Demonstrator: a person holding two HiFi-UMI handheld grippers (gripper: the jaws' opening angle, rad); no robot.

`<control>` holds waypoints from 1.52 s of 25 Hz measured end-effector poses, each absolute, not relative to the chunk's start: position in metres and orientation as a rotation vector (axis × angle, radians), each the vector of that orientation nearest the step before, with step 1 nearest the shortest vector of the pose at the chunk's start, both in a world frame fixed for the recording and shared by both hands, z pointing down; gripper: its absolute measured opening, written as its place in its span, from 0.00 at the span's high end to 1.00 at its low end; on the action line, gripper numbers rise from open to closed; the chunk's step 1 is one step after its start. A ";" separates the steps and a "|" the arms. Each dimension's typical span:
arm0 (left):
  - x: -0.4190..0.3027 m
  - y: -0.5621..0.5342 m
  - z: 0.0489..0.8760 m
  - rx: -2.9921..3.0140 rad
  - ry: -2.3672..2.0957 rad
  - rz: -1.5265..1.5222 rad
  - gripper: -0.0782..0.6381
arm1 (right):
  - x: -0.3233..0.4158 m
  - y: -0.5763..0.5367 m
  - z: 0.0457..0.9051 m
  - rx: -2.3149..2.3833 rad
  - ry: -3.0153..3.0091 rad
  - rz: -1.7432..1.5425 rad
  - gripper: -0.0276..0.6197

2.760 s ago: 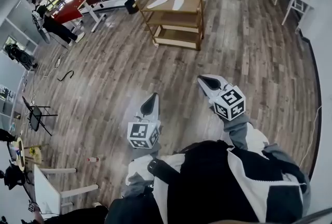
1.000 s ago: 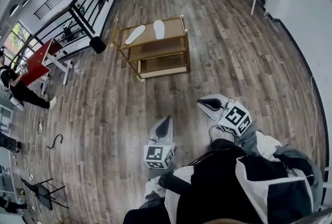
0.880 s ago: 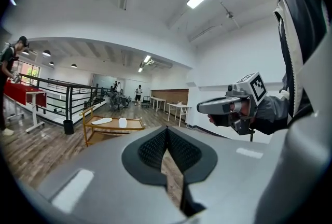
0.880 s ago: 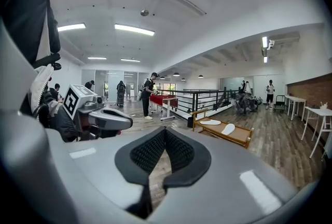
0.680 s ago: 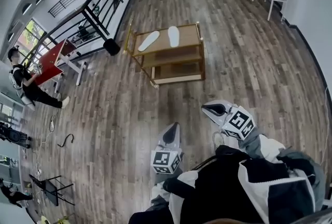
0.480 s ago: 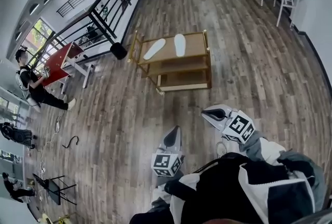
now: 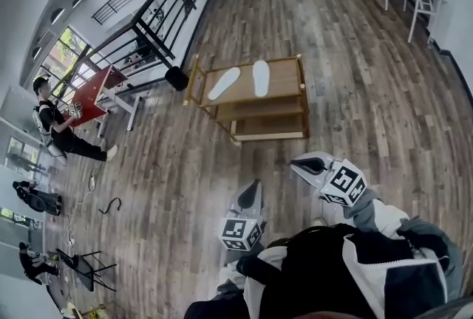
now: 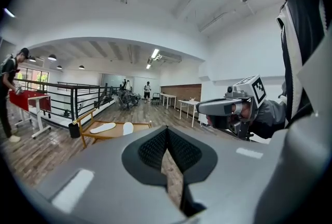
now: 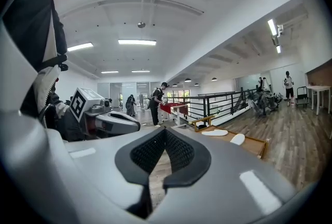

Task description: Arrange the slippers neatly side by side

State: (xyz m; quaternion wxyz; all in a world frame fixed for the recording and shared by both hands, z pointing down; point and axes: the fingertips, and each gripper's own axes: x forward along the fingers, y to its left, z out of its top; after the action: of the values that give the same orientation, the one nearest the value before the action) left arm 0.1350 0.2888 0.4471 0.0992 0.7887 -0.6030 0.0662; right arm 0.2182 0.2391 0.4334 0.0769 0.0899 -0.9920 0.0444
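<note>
The left tool [image 7: 255, 184], jaws pressed together on nothing, and the right tool [image 7: 298, 160], likewise closed and empty, point toward the light wooden three-tier shelf rack [image 7: 287, 81], well apart across the floor; the right tool looks nearer. On the top shelf lie two flat white slippers: the left slipper [image 7: 224, 83] slanted, the right slipper [image 7: 261, 77] running straight away, their near ends splayed

No words, numbers or brand names can be read anywhere. The only print is black-and-white square markers: on the left cube [image 7: 239, 233] at six o'clock and the right cube [image 7: 344, 183] at four o'clock.
</note>
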 end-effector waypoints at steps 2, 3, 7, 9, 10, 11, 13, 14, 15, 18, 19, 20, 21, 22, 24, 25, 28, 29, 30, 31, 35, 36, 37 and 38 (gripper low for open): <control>0.134 0.277 0.451 2.326 -1.773 0.204 0.88 | 0.222 0.228 0.440 0.274 -2.973 0.157 0.95; 0.133 0.272 0.451 2.326 -1.775 0.204 0.88 | 0.222 0.223 0.443 0.275 -2.973 0.164 0.95; 0.118 0.249 0.453 2.319 -1.778 0.180 0.88 | 0.212 0.204 0.447 0.273 -2.963 0.152 0.95; 0.108 0.235 0.456 2.322 -1.759 0.160 0.88 | 0.201 0.191 0.446 0.283 -2.952 0.143 0.95; 0.102 0.228 0.458 2.326 -1.748 0.151 0.88 | 0.196 0.184 0.446 0.293 -2.946 0.138 0.95; 0.097 0.219 0.459 2.334 -1.736 0.142 0.88 | 0.191 0.176 0.446 0.307 -2.940 0.133 0.95; 0.083 0.200 0.459 2.354 -1.713 0.125 0.88 | 0.180 0.160 0.445 0.343 -2.925 0.124 0.95; 0.074 0.191 0.459 2.364 -1.701 0.121 0.88 | 0.173 0.152 0.445 0.361 -2.916 0.119 0.95; 0.064 0.180 0.460 2.372 -1.687 0.120 0.88 | 0.165 0.144 0.445 0.380 -2.906 0.112 0.95; 0.032 0.153 0.457 2.404 -1.638 0.111 0.88 | 0.138 0.123 0.437 0.434 -2.890 0.087 0.95; 0.022 0.145 0.454 2.422 -1.622 0.109 0.88 | 0.128 0.115 0.433 0.455 -2.891 0.079 0.95; 0.012 0.136 0.451 2.442 -1.609 0.111 0.88 | 0.118 0.108 0.428 0.478 -2.894 0.072 0.95; 0.002 0.129 0.448 2.459 -1.598 0.114 0.88 | 0.107 0.100 0.424 0.501 -2.897 0.069 0.95; -0.009 0.122 0.445 2.474 -1.588 0.117 0.88 | 0.096 0.094 0.421 0.521 -2.899 0.069 0.95; -0.030 0.110 0.441 2.499 -1.574 0.114 0.88 | 0.074 0.084 0.421 0.548 -2.890 0.061 0.95; -0.040 0.104 0.440 2.511 -1.571 0.109 0.88 | 0.063 0.079 0.422 0.556 -2.882 0.051 0.95; -0.069 0.090 0.441 2.535 -1.567 0.109 0.88 | 0.034 0.068 0.425 0.577 -2.867 0.029 0.95; -0.079 0.086 0.442 2.538 -1.566 0.109 0.88 | 0.025 0.064 0.425 0.588 -2.864 0.025 0.95; -0.088 0.083 0.442 2.539 -1.565 0.105 0.88 | 0.017 0.061 0.424 0.600 -2.862 0.020 0.95; -0.096 0.079 0.442 2.537 -1.563 0.096 0.88 | 0.010 0.058 0.423 0.609 -2.860 0.016 0.95; -0.111 0.063 0.448 2.530 -1.545 0.069 0.88 | -0.004 0.042 0.428 0.620 -2.835 0.026 0.95; -0.113 0.059 0.451 2.528 -1.538 0.066 0.88 | -0.005 0.038 0.430 0.622 -2.829 0.032 0.95; -0.114 0.053 0.453 2.526 -1.531 0.063 0.88 | -0.007 0.032 0.431 0.625 -2.826 0.037 0.95; -0.116 0.047 0.454 2.525 -1.525 0.062 0.88 | -0.010 0.025 0.431 0.628 -2.825 0.041 0.95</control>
State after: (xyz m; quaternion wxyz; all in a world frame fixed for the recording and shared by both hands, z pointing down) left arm -0.1157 0.0471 0.4538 0.0956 0.8519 -0.5145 0.0210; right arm -0.0101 0.0254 0.4312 0.1234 0.2153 -0.9686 0.0141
